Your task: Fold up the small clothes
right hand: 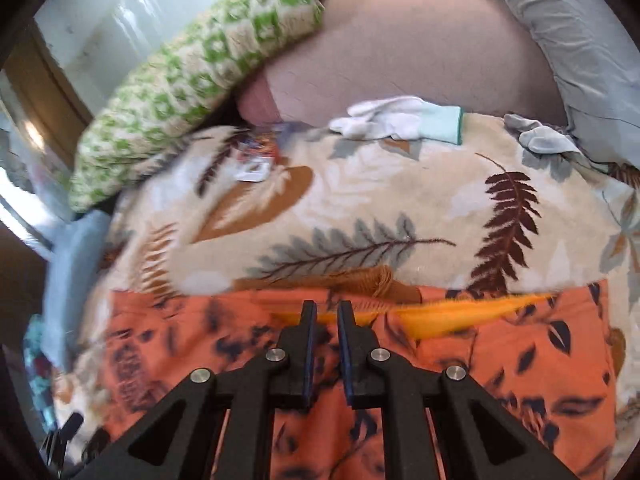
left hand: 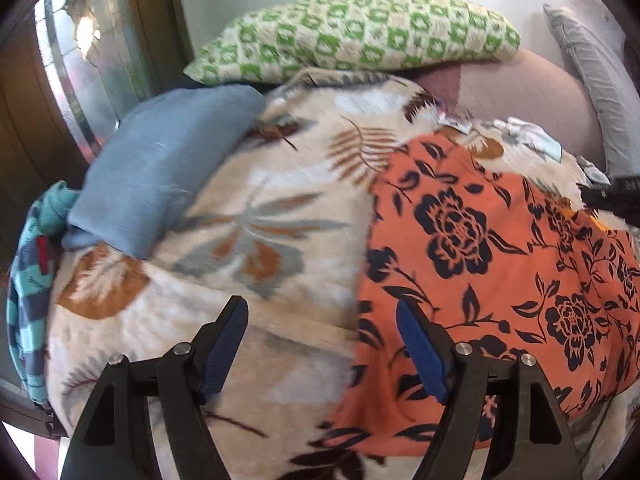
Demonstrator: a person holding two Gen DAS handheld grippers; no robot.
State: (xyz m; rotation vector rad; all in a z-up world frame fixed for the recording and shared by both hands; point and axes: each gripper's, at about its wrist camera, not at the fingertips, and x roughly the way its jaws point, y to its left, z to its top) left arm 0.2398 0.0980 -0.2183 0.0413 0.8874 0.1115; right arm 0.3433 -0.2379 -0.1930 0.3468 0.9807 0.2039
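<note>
An orange garment with dark flowers [left hand: 480, 280] [right hand: 520, 360] lies spread flat on a beige leaf-print blanket [left hand: 240, 240] [right hand: 360, 208]. My left gripper [left hand: 320, 304] hangs open and wide above the garment's left edge, with nothing between its blue pads. My right gripper [right hand: 327, 306] is over the garment's far edge, where a brighter orange strip [right hand: 460, 312] shows. Its jaws are almost together, and I see no cloth pinched between them. A folded blue-grey cloth [left hand: 160, 168] [right hand: 72, 260] rests at the blanket's left side.
A green-patterned pillow [left hand: 360, 36] [right hand: 200, 80] and a grey pillow [left hand: 592, 80] [right hand: 560, 20] lie at the back on a pink sheet [left hand: 520, 92]. A white and mint small garment [right hand: 392, 120] lies behind the blanket. A teal checked cloth [left hand: 28, 280] hangs off the left edge.
</note>
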